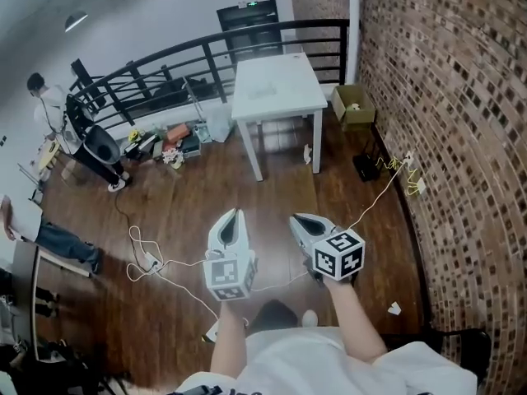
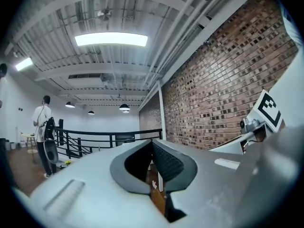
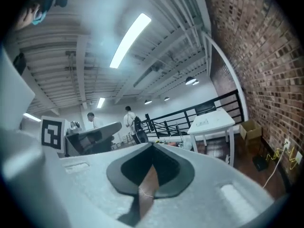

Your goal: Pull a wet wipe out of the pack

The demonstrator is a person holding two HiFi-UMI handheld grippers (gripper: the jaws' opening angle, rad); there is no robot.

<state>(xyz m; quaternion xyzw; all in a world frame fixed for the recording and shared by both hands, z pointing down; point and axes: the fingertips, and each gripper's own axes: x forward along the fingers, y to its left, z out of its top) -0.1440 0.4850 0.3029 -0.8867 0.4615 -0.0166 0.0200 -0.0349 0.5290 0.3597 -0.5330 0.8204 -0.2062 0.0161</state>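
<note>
**Kid:** What are the two grippers doing?

**Helper:** The left gripper (image 1: 236,213) is pinched shut, tip to tip, and it holds nothing. The right gripper (image 1: 297,218) is pinched shut and empty too. They sit side by side, close but not touching, and both point the same way.

**Kid:** Where is the pack of wet wipes?

**Helper:** I can't tell for sure. A white worktop (image 1: 292,81) stands far out in front of both tips. A pale flat thing (image 1: 262,93) lies on it, but it is too small to tell what it is.

**Kid:** What else is there?

**Helper:** A brick wall (image 1: 461,138) runs along the right side of the right gripper. A cardboard box (image 1: 352,105) sits on the wooden floor (image 1: 206,188), ahead and to the right. A black railing (image 1: 207,58) stands behind the worktop.
</note>
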